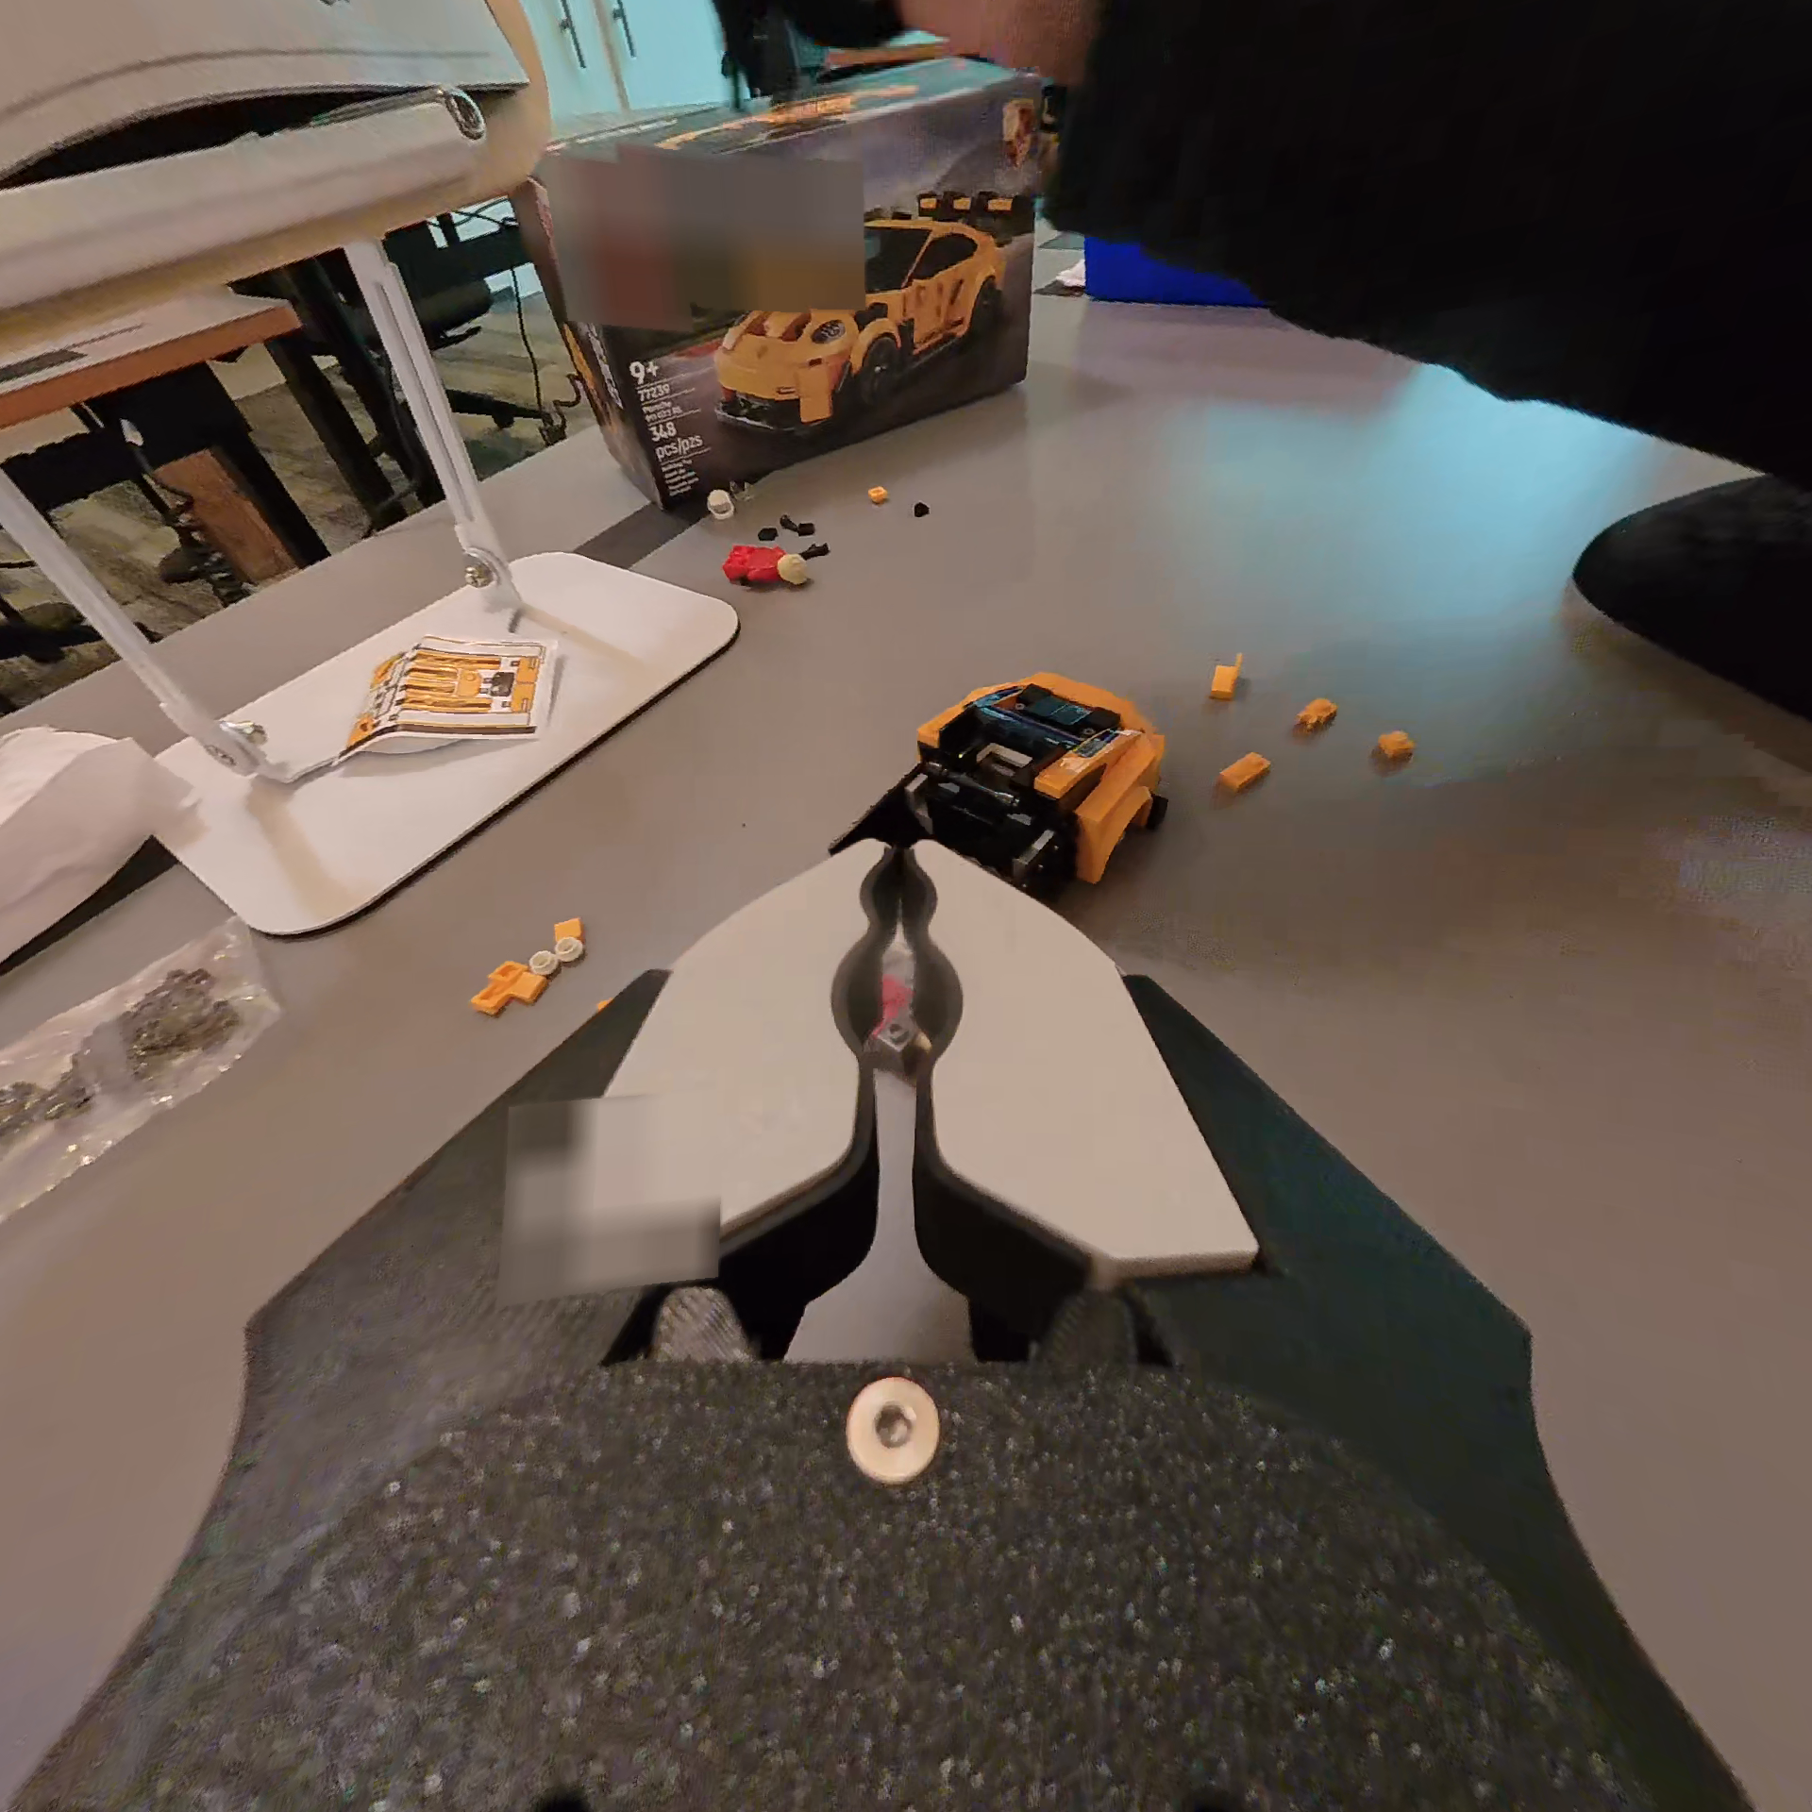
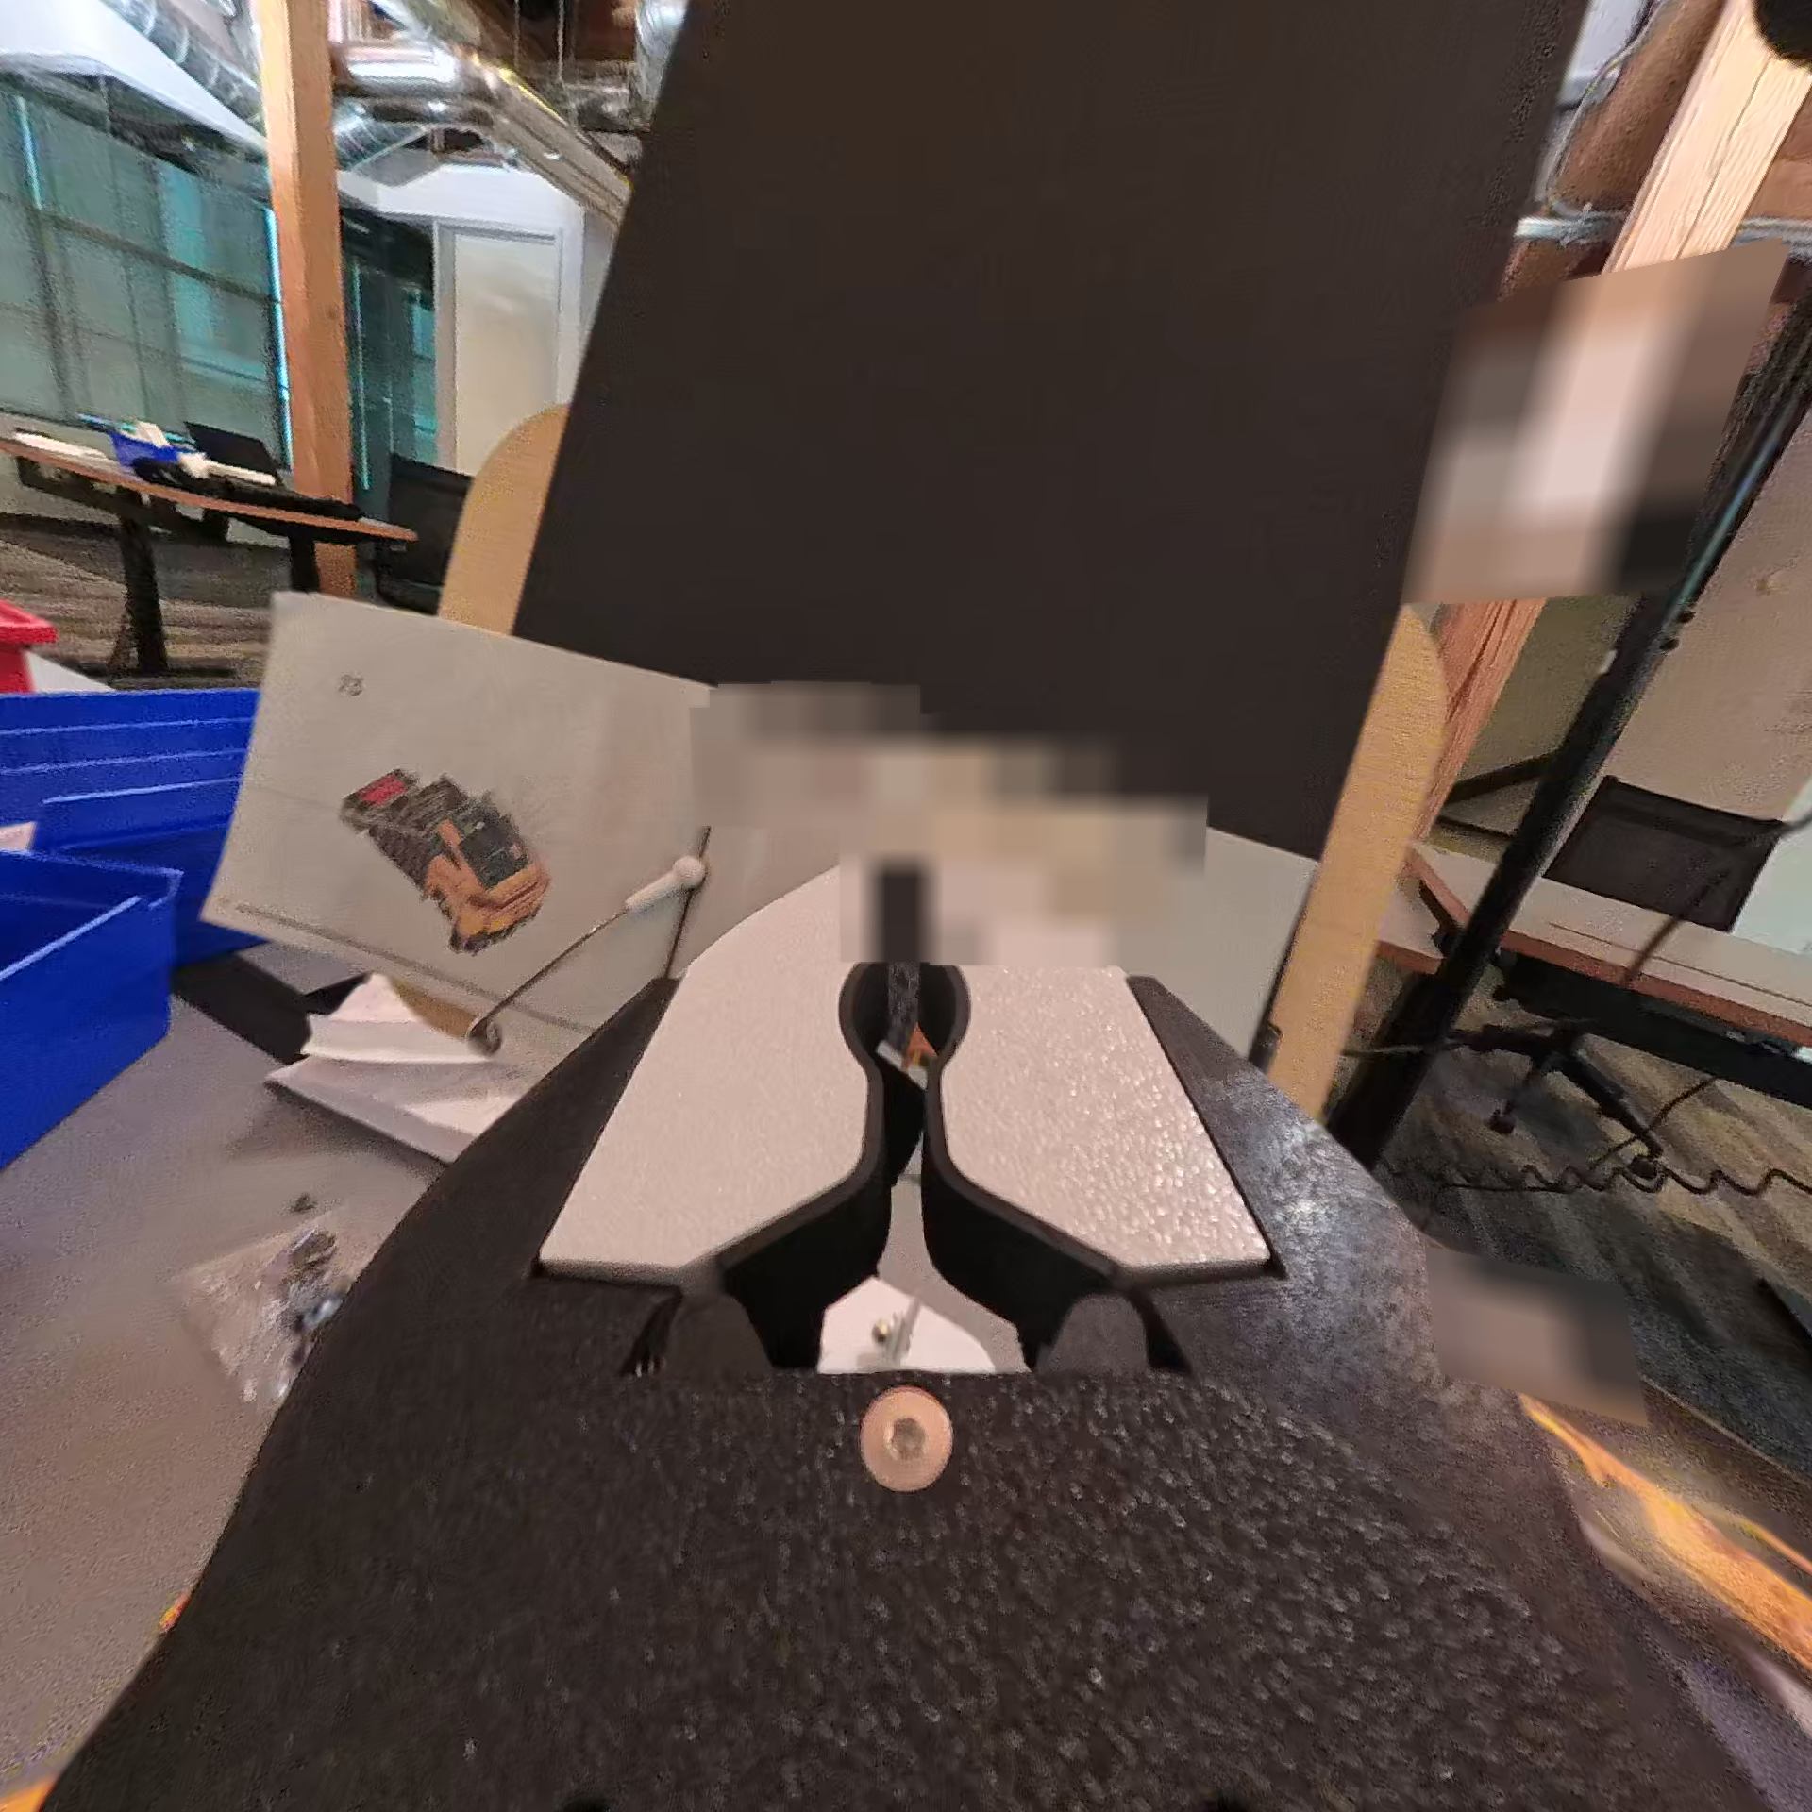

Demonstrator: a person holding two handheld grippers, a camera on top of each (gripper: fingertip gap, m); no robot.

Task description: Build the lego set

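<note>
A part-built orange and black lego car (image 1: 1049, 775) sits on the grey table (image 1: 1373, 1030). My left gripper (image 1: 894, 855) is low over the table and shut, its tips right at a black part on the car's near end; I cannot tell if it pinches that part. Small red and grey pieces (image 1: 890, 1010) show through the gap between the fingers. My right gripper (image 2: 899, 971) is raised and points at the instruction booklet (image 2: 441, 784). Its tips are hidden by a blur patch. Its jaws are nearly together, with a small dark and orange piece (image 2: 907, 1030) in the gap.
The set's box (image 1: 833, 324) stands at the back. A white stand base (image 1: 392, 804) carries a sticker sheet (image 1: 451, 701). Loose orange pieces lie to the right (image 1: 1243, 772) and left (image 1: 510, 985). There are also a red minifigure (image 1: 760, 566), a parts bag (image 1: 127, 1039), a dark sleeve (image 1: 1471, 196) and blue bins (image 2: 88, 882).
</note>
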